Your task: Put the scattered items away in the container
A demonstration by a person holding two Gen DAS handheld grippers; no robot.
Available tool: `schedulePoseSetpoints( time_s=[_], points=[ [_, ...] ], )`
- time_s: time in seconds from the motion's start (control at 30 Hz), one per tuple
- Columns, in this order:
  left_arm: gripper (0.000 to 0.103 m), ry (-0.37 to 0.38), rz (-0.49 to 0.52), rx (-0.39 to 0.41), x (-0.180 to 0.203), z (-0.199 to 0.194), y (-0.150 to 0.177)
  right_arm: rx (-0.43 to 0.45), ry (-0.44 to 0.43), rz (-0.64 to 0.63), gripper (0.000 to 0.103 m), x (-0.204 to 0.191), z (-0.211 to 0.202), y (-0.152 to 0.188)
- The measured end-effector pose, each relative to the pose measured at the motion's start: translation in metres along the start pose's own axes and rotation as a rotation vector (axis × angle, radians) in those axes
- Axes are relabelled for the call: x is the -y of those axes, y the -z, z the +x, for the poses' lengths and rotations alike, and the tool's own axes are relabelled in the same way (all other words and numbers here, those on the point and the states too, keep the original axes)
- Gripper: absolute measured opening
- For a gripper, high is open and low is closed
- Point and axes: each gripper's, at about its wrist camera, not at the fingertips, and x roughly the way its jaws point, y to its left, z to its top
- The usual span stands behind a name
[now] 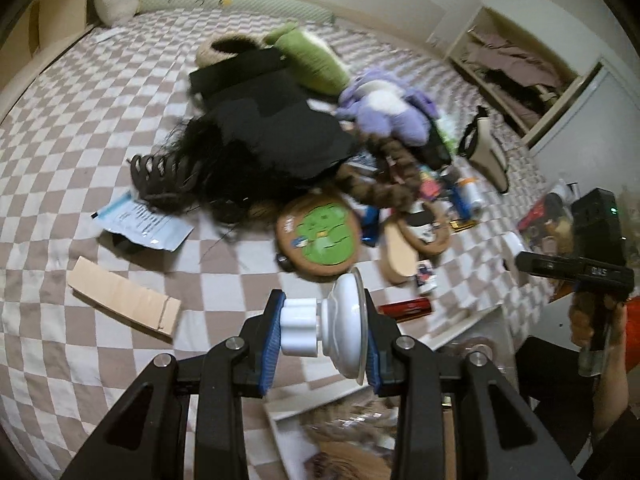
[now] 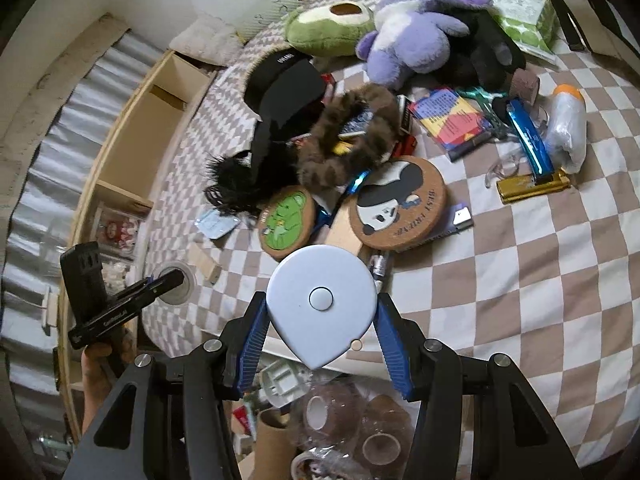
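Only the left gripper (image 1: 323, 343) view shows its jaws clamping a white suction hook (image 1: 332, 328), perhaps; the right gripper (image 2: 320, 322) grips a teardrop tape measure (image 2: 320, 304) above the container (image 2: 344, 432).

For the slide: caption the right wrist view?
Right gripper holds a white teardrop tape measure above the cluttered checkered bed.

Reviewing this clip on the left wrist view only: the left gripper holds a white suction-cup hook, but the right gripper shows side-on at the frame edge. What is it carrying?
Observer: A pale blue teardrop-shaped tape measure, clamped between the fingers of the right gripper.
Operator: And the green plush toy behind the pile, what is it?
Observer: A green avocado plush toy, lying with its brown pit facing up, beside the purple and white plush animal.
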Motion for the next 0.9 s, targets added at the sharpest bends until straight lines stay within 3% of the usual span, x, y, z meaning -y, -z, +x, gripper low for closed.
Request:
schedulePoseSetpoints(
  time_s=[0.43, 0.9],
  points=[
    [0.035, 0.128, 0.066, 0.022, 0.037, -0.031, 0.012, -0.004, -0.071, -0.099, 0.054, -0.025, -0.022, 0.022],
    [0.034, 0.182, 0.154, -0.076, 0.080, -0.009, 0.033, -0.106, -0.096, -0.131, 0.054, -0.020, -0.017, 0.061]
  ],
)
